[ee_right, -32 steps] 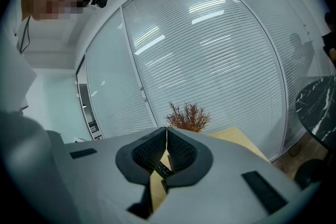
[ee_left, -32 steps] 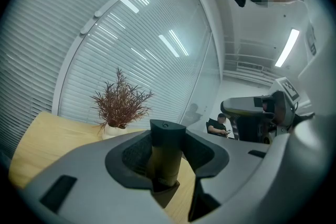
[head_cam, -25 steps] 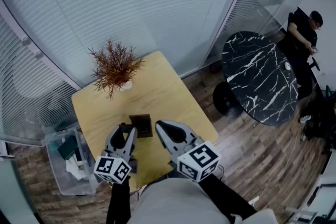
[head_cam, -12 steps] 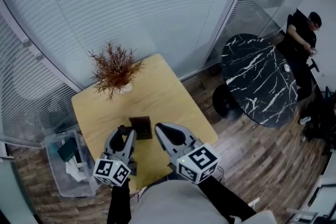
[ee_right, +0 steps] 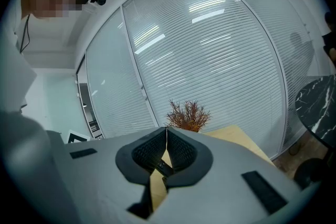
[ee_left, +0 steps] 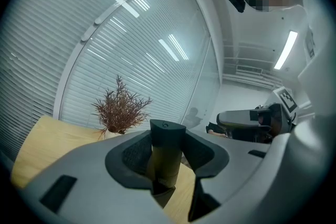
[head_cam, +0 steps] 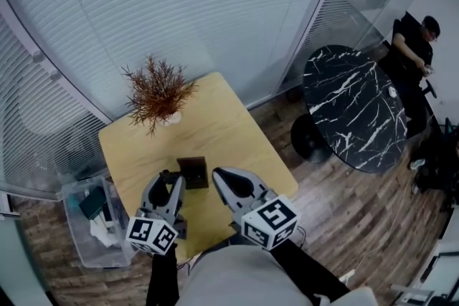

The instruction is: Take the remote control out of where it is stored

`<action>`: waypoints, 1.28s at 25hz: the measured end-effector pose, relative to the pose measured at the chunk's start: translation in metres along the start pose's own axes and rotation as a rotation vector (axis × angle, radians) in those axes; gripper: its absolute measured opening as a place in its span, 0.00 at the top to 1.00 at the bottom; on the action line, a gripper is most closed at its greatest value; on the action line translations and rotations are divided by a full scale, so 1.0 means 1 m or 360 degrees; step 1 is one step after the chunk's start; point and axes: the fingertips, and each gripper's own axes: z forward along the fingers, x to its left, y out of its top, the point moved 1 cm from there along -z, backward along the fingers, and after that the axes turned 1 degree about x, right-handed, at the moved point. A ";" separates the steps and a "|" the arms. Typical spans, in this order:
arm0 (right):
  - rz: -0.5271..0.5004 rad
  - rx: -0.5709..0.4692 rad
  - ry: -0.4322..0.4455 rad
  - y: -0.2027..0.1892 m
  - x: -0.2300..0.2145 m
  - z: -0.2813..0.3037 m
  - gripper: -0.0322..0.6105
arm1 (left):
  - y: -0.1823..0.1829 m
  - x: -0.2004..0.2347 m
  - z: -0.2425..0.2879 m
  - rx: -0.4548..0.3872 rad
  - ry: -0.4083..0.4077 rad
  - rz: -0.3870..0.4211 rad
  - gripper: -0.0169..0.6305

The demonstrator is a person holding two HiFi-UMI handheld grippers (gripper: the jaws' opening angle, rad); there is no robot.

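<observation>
Black remote control (ee_left: 167, 132) stood upright in dark brown square holder (head_cam: 192, 172) on light wooden table (head_cam: 222, 122), holder clamped between pads of left claw (head_cam: 174, 181), right claw (ee_right: 166, 136) pressed closed, empty, just beside holder

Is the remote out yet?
Not yet. Done: the left gripper is at the dark holder on the table. In hand: the holder stands between its jaws, while the right gripper is shut and empty. Left: pulling the remote out.
</observation>
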 end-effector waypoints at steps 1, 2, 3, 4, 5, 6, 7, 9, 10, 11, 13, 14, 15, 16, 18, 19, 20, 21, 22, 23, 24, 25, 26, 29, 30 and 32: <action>-0.0003 0.0000 0.0001 -0.001 0.000 0.000 0.94 | 0.000 0.000 -0.001 -0.0002 0.0001 -0.0001 0.69; -0.0006 -0.0001 0.0005 -0.001 0.000 0.000 0.94 | 0.001 0.000 -0.001 -0.0005 0.0003 -0.0001 0.69; -0.0010 -0.0003 0.0008 -0.001 0.000 0.000 0.94 | 0.002 0.000 -0.001 -0.0007 0.0004 0.0000 0.69; -0.0013 -0.0005 0.0009 -0.001 0.000 0.000 0.94 | 0.002 0.000 -0.001 -0.0008 0.0005 -0.0001 0.69; -0.0013 -0.0005 0.0009 -0.001 0.000 0.000 0.94 | 0.001 0.000 -0.002 -0.0008 0.0005 -0.0003 0.69; -0.0012 -0.0005 0.0008 -0.001 0.000 -0.001 0.94 | 0.001 -0.001 -0.003 -0.0010 0.0004 -0.0006 0.69; -0.0012 -0.0004 0.0008 -0.001 0.000 -0.001 0.94 | 0.002 -0.001 -0.003 -0.0012 0.0003 -0.0009 0.69; -0.0013 -0.0001 0.0007 -0.002 0.001 -0.001 0.94 | 0.003 -0.002 -0.004 -0.0019 0.0000 -0.0014 0.69; -0.0013 0.0002 0.0007 -0.002 0.001 -0.001 0.94 | 0.003 -0.002 -0.005 -0.0022 -0.0001 -0.0015 0.69; -0.0014 0.0004 0.0007 -0.002 0.000 -0.001 0.94 | 0.003 -0.002 -0.005 -0.0024 -0.0001 -0.0016 0.69; -0.0017 0.0005 0.0007 -0.002 0.000 0.000 0.94 | 0.004 -0.003 -0.006 -0.0025 -0.0001 -0.0018 0.69; -0.0018 0.0006 0.0008 -0.002 0.001 0.000 0.94 | 0.004 -0.003 -0.006 -0.0025 -0.0003 -0.0019 0.69; -0.0019 0.0005 0.0010 -0.002 0.001 0.000 0.94 | 0.004 -0.003 -0.006 -0.0025 -0.0005 -0.0019 0.69; -0.0018 0.0005 0.0012 -0.002 0.001 0.001 0.94 | 0.003 -0.003 -0.007 -0.0024 -0.0005 -0.0020 0.69; -0.0017 0.0006 0.0016 -0.003 0.002 0.001 0.94 | 0.003 -0.003 -0.008 -0.0023 -0.0002 -0.0023 0.69; -0.0018 0.0008 0.0017 -0.003 0.002 0.001 0.94 | 0.003 -0.004 -0.008 -0.0025 -0.0001 -0.0024 0.69; -0.0019 0.0009 0.0019 -0.003 0.002 0.001 0.94 | 0.003 -0.004 -0.009 -0.0027 -0.0001 -0.0025 0.69; -0.0020 0.0009 0.0020 -0.004 0.003 0.000 0.94 | 0.003 -0.005 -0.010 -0.0029 -0.0001 -0.0026 0.69; -0.0020 0.0009 0.0021 -0.004 0.003 0.000 0.94 | 0.004 -0.005 -0.010 -0.0031 -0.0003 -0.0027 0.69; -0.0018 0.0008 0.0020 -0.004 0.003 0.000 0.94 | 0.004 -0.006 -0.010 -0.0031 -0.0006 -0.0028 0.69; -0.0013 0.0007 0.0019 -0.004 0.003 0.000 0.94 | 0.004 -0.006 -0.011 -0.0031 -0.0008 -0.0028 0.69; -0.0007 0.0006 0.0016 -0.003 0.003 -0.001 0.94 | 0.004 -0.007 -0.011 -0.0031 -0.0009 -0.0028 0.69; -0.0003 0.0004 0.0014 -0.003 0.003 -0.001 0.94 | 0.004 -0.007 -0.011 -0.0033 -0.0009 -0.0028 0.69; 0.0005 0.0008 0.0018 -0.004 0.003 0.000 0.94 | 0.005 -0.007 -0.013 -0.0046 0.0002 -0.0028 0.69; 0.0005 0.0011 0.0019 -0.004 0.003 0.000 0.94 | 0.006 -0.007 -0.013 -0.0051 0.0002 -0.0032 0.69; 0.0004 0.0021 0.0018 -0.006 0.003 0.000 0.94 | 0.006 -0.007 -0.014 -0.0058 -0.0001 -0.0042 0.69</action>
